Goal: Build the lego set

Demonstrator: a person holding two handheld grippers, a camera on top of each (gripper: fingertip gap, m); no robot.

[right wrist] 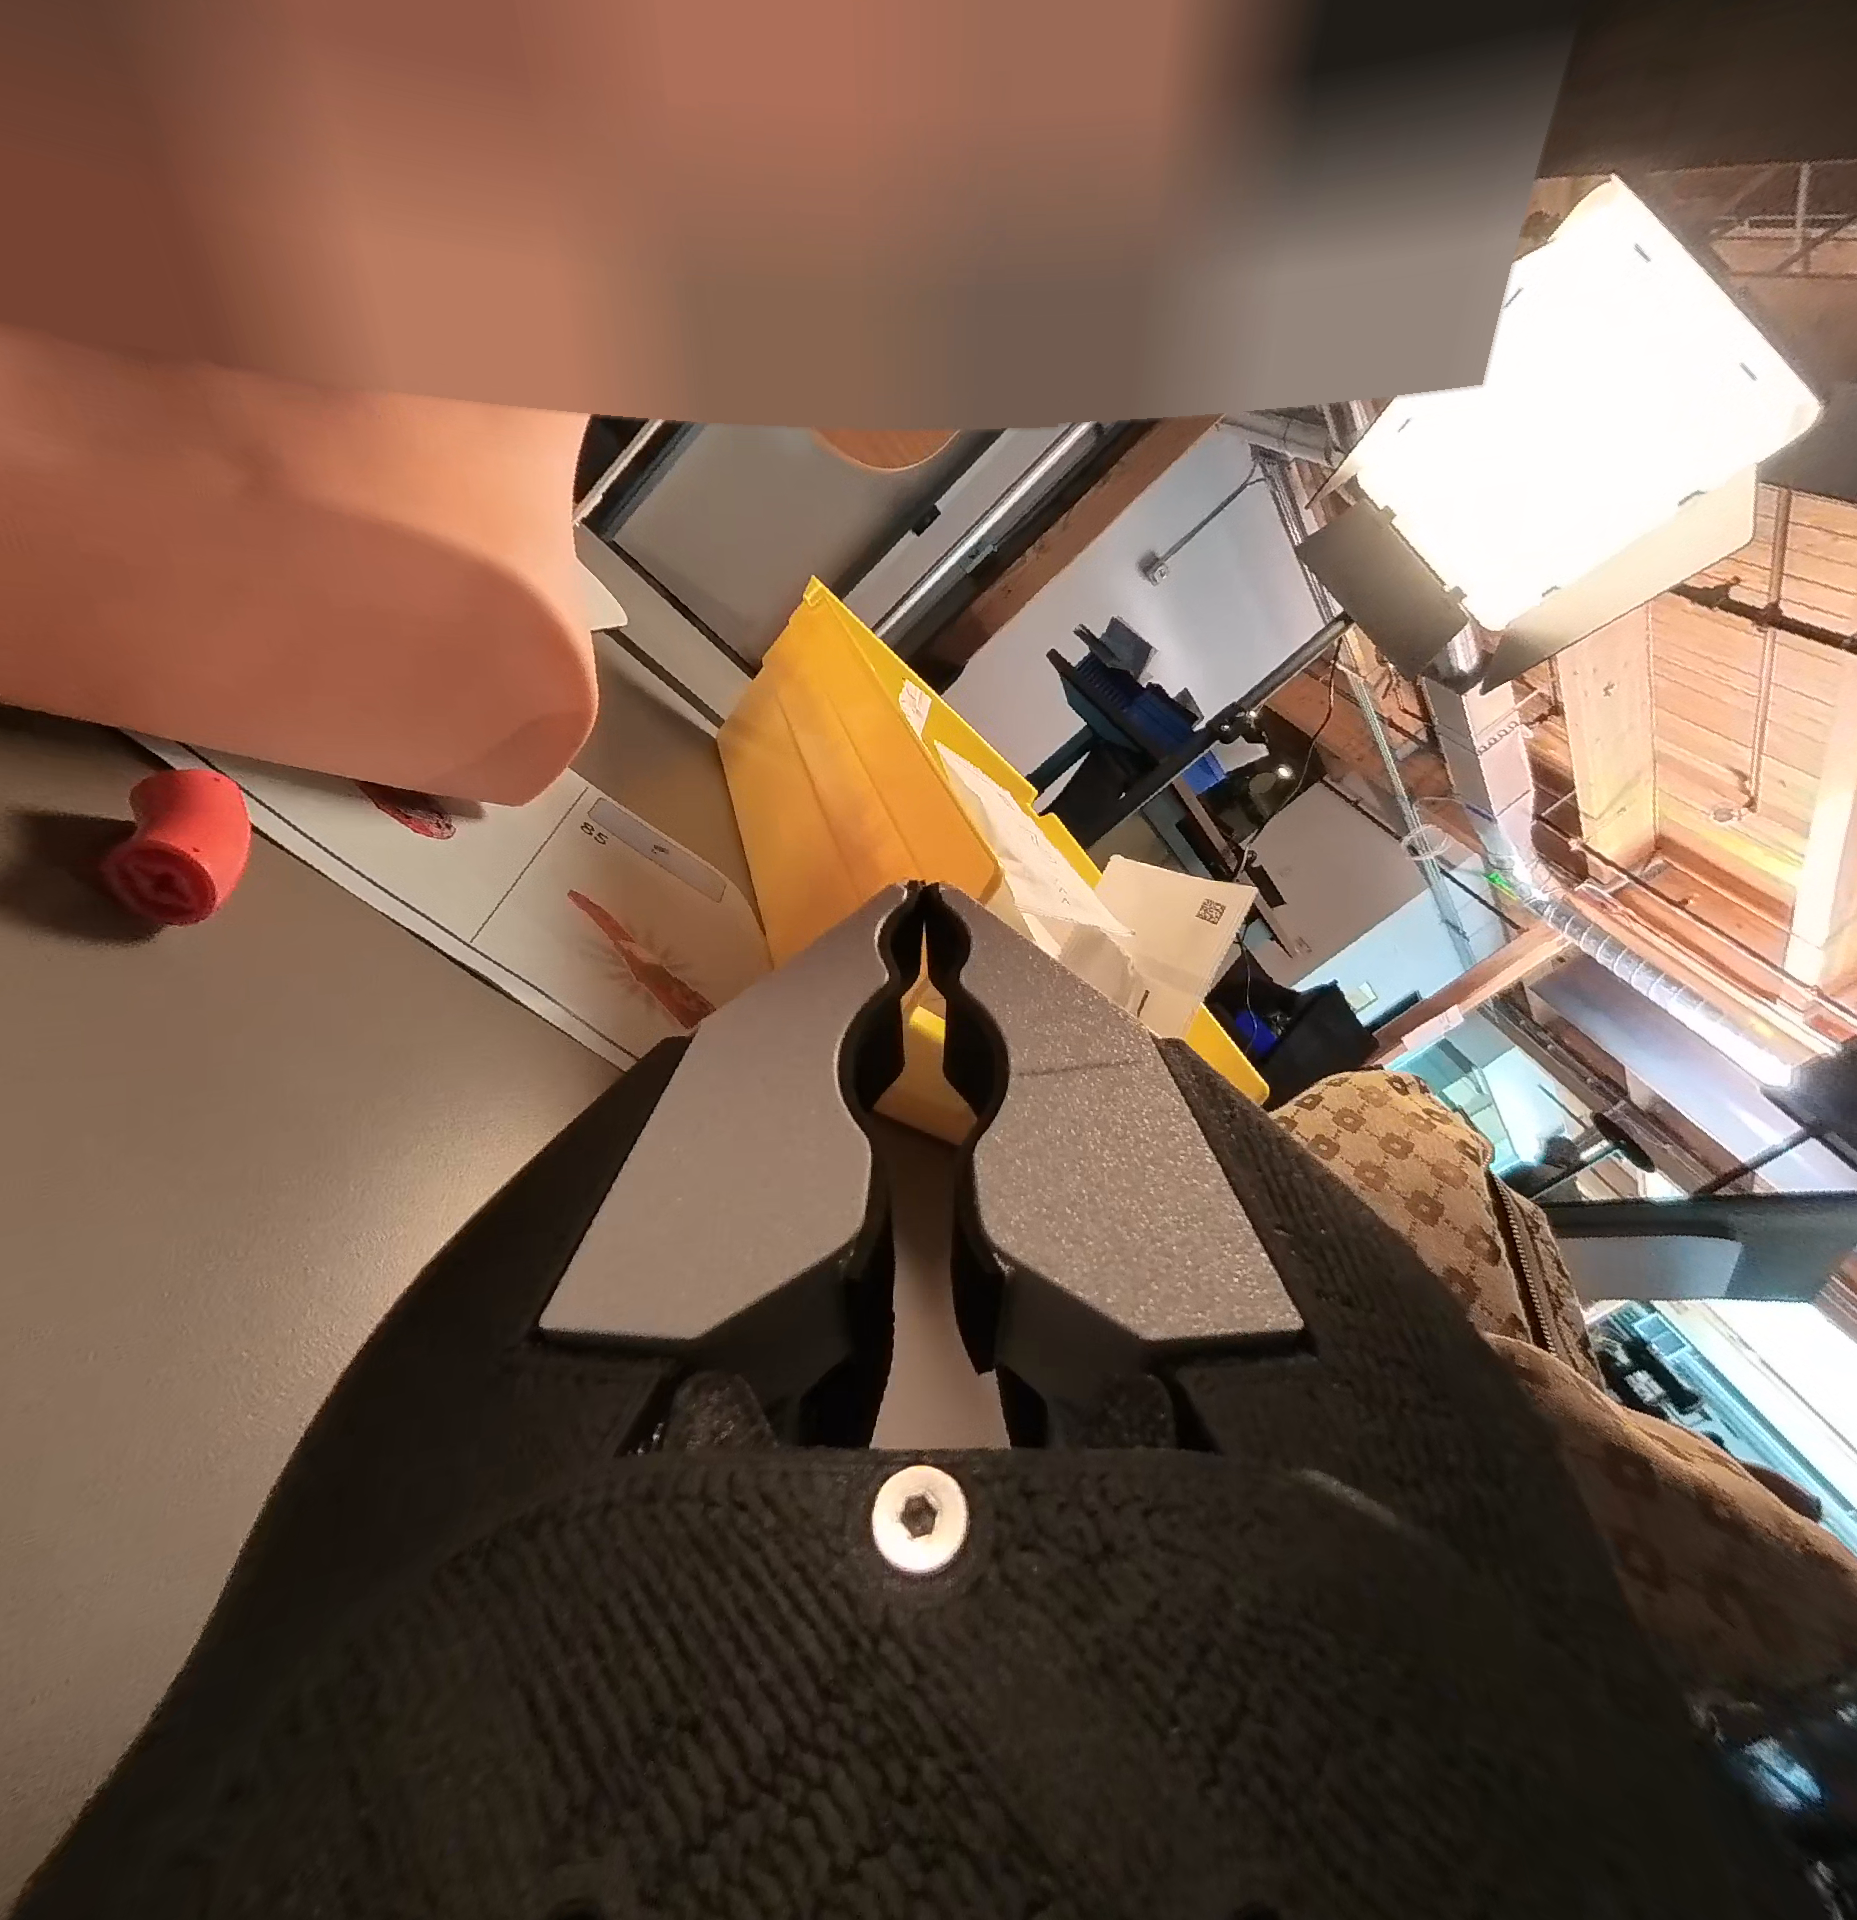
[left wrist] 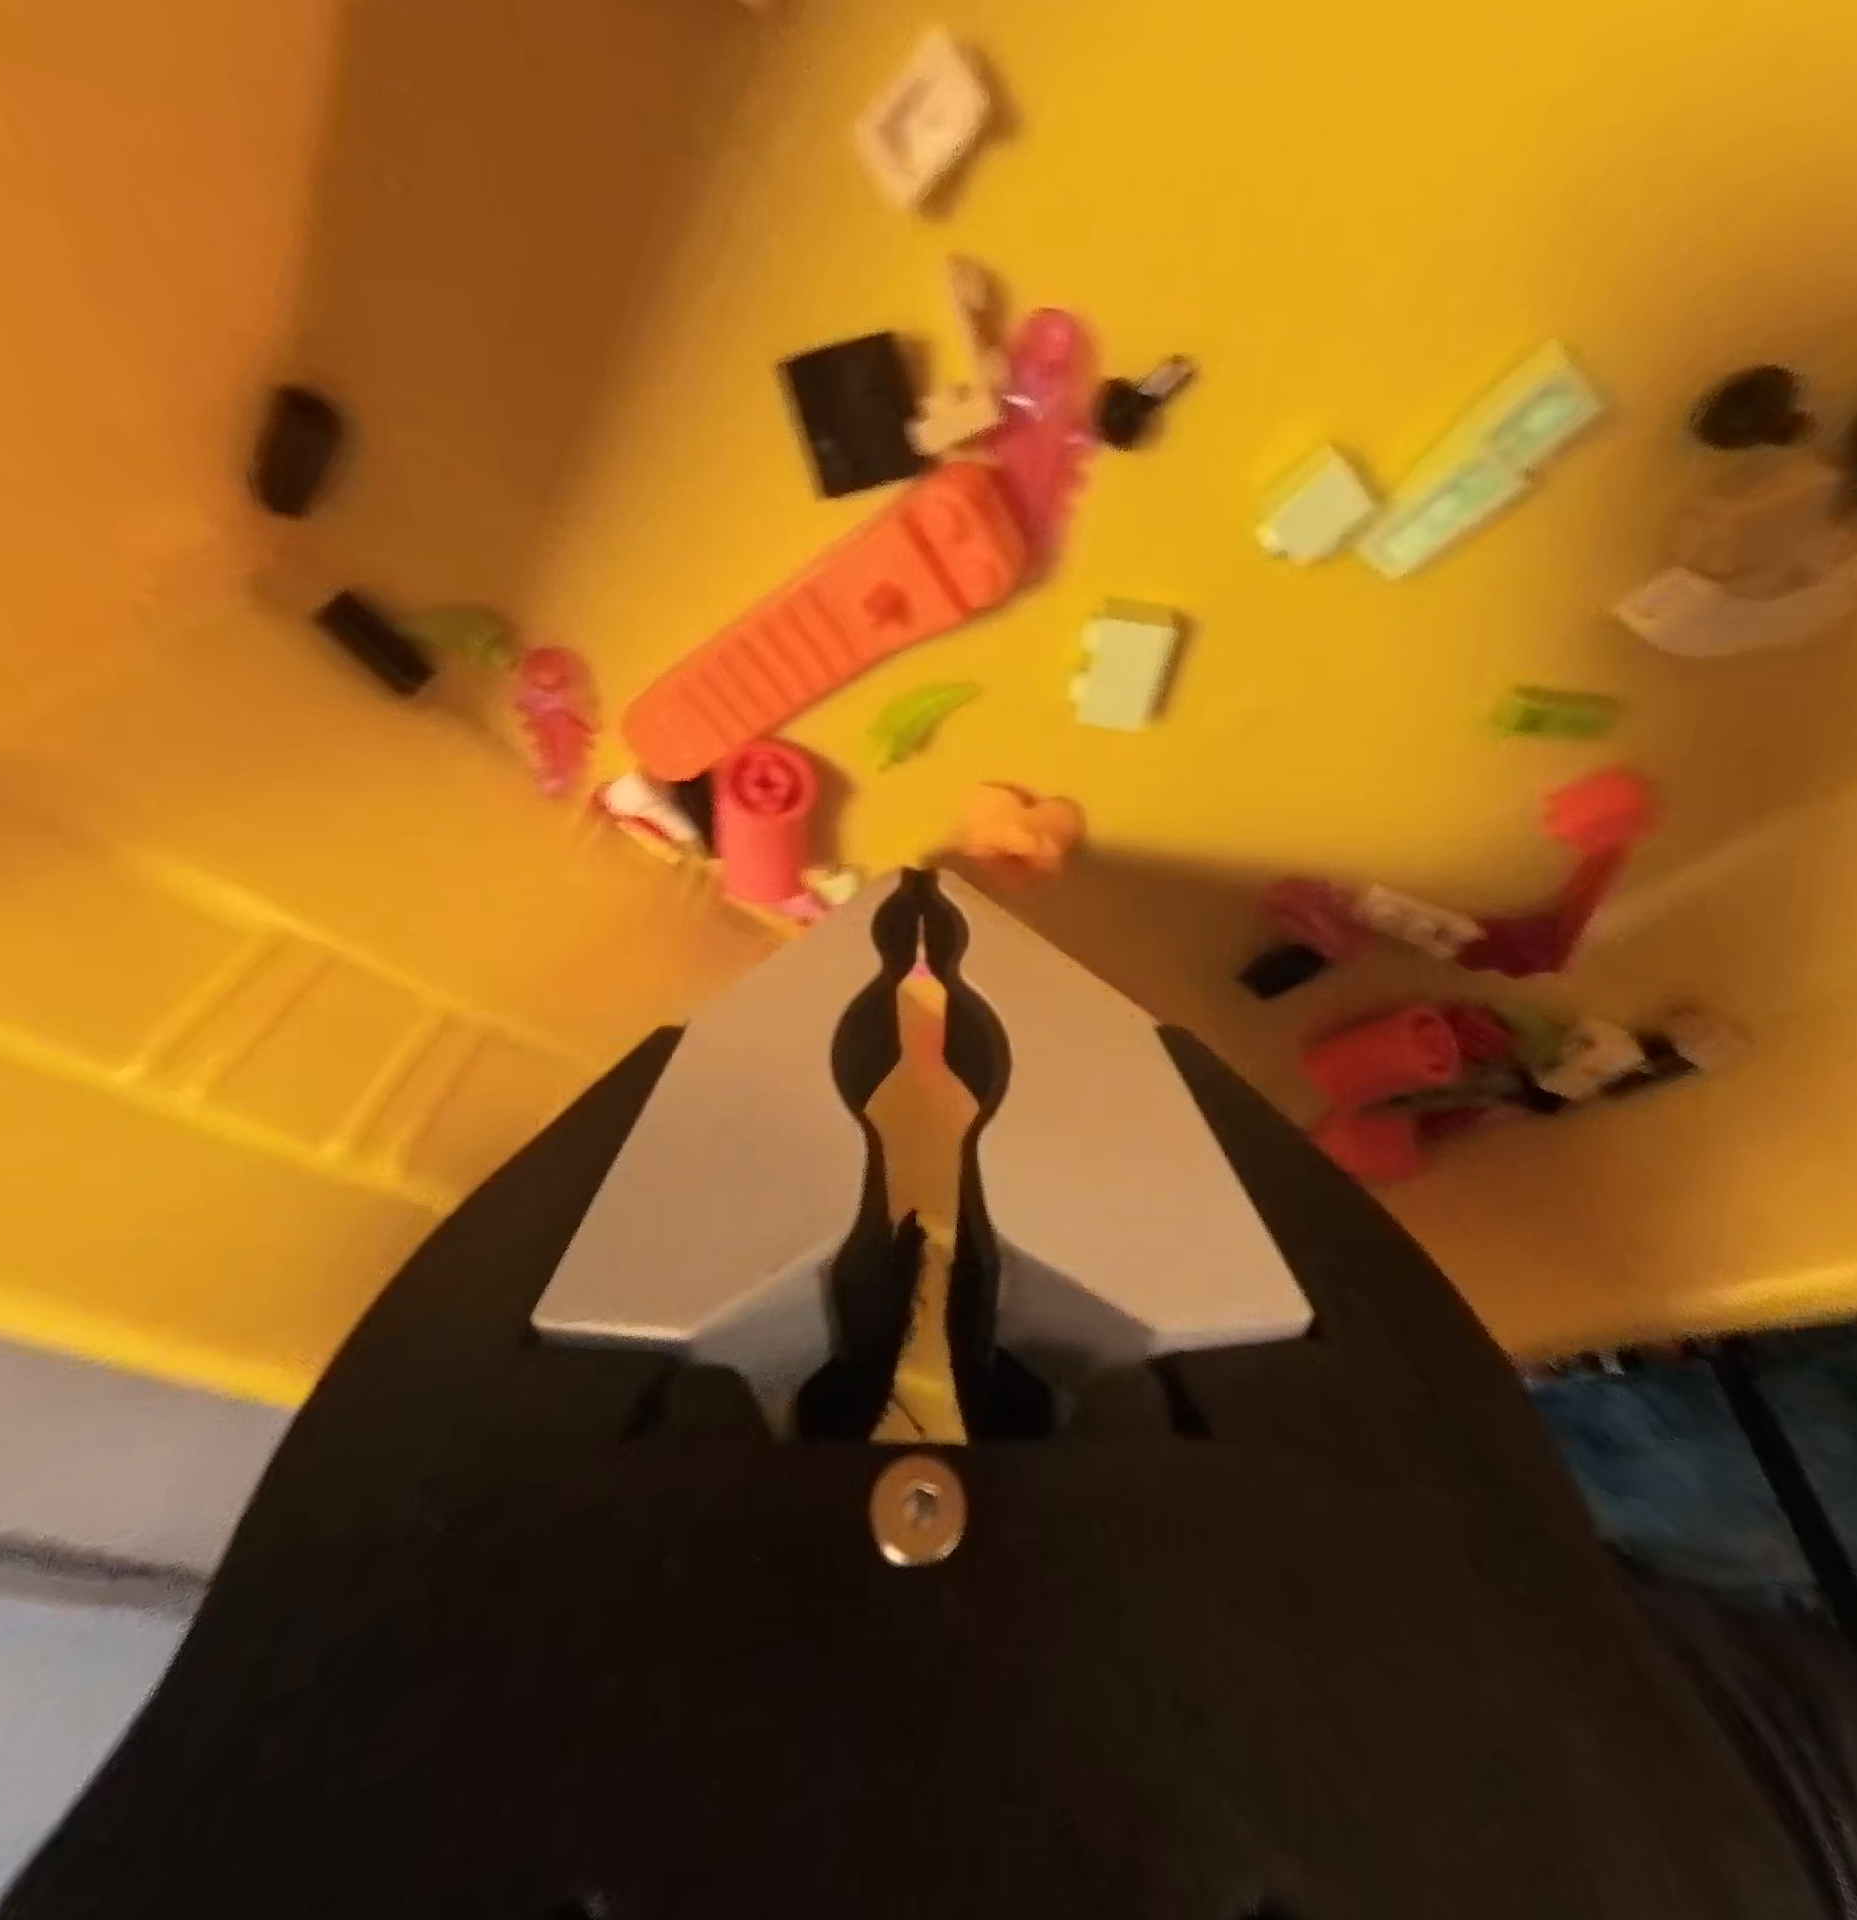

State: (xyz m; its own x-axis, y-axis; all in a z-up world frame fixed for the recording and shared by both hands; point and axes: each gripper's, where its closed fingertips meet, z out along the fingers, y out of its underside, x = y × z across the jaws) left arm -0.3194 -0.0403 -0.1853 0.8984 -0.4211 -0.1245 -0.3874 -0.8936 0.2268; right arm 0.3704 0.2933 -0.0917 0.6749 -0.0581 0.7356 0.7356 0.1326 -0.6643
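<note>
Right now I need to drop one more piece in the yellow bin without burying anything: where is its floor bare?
Bare floor in the yellow bin: the stretch right of the white square plate, and left between the black brick and black plate. Crowded: around the orange brick separator and the red cylinder.

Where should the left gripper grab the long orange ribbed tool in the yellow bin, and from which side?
Probably the ribbed handle half of the orange tool, with the left gripper coming from above, its fingers across the narrow width. That half lies flat on the yellow bin floor with bare floor along both long edges; the far end is crowded by pink and black pieces.
</note>
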